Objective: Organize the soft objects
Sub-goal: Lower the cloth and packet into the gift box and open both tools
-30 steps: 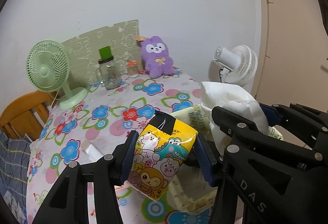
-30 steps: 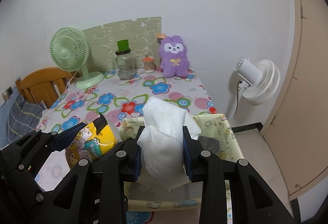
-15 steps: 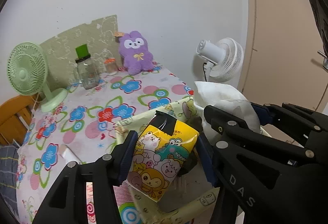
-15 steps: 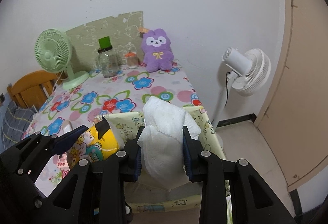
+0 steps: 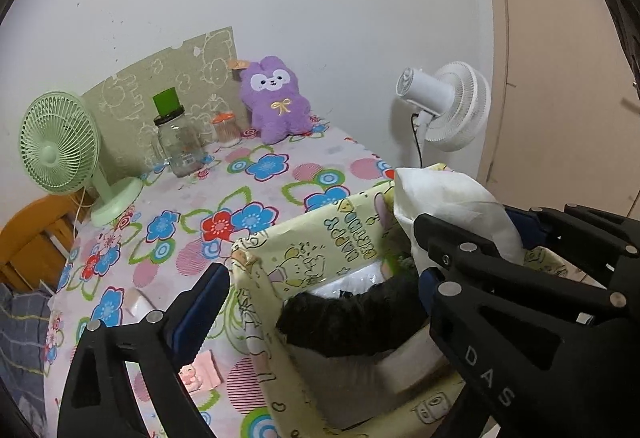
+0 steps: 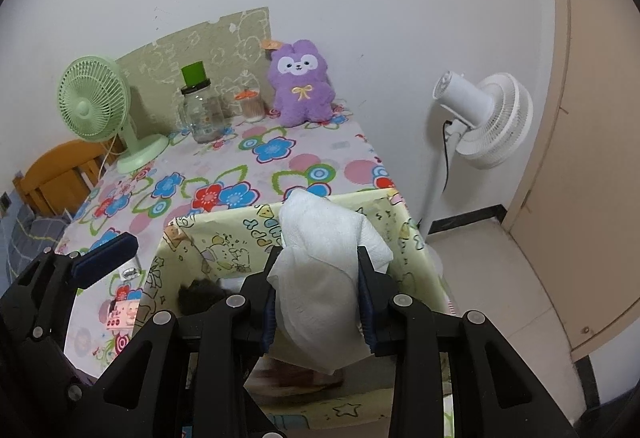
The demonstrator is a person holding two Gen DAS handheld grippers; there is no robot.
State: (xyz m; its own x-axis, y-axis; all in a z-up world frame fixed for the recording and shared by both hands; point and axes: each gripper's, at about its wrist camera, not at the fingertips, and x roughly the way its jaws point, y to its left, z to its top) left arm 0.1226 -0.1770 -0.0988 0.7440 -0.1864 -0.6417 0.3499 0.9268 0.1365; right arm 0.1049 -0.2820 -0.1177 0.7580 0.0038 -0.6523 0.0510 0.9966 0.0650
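Observation:
My right gripper point(image 6: 318, 302) is shut on a white crumpled cloth point(image 6: 324, 258) and holds it over the pale yellow cartoon-print storage bin point(image 6: 224, 238). The cloth also shows in the left wrist view point(image 5: 452, 205). My left gripper point(image 5: 316, 302) is open and empty above the bin point(image 5: 320, 250). A black fuzzy object point(image 5: 348, 326) lies inside the bin. The yellow cartoon packet is out of sight. A purple plush rabbit point(image 5: 276, 97) sits at the table's far edge.
The floral tablecloth point(image 5: 224, 193) carries a green desk fan point(image 5: 60, 149), a glass jar with green lid point(image 5: 176, 141), a small orange-lidded jar point(image 5: 226, 127) and a small pink item point(image 5: 198, 374). A white standing fan point(image 6: 480, 117) stands on the floor at right. A wooden chair point(image 6: 60, 173) is at left.
My left gripper opened and let go of the yellow cartoon packet, which is gone from view. Both grippers moved over the bin. The right gripper still holds the cloth.

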